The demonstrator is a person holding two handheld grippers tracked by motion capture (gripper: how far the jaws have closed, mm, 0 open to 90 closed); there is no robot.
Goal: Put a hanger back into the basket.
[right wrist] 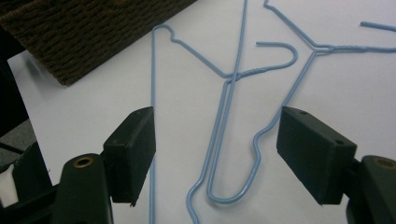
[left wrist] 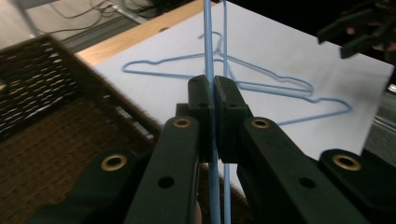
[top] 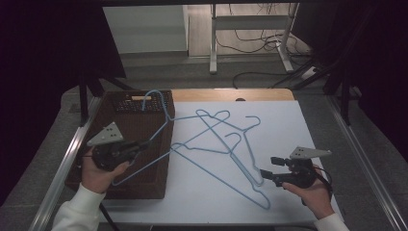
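The left tool (left wrist: 214, 112) is clamped on a blue hanger (top: 159, 130) over the basket (top: 144, 183), the right tool (right wrist: 217, 154) apart, so tangled hangers (top: 231, 149) may drag along

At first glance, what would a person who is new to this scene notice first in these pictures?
The tangle of thin blue wire hangers spread over the white table catches the eye first. Next, the left tongs are shut on one hanger above the dark woven basket at the table's left side. The right tongs stand wide open over the hangers' lower ends near the right front.
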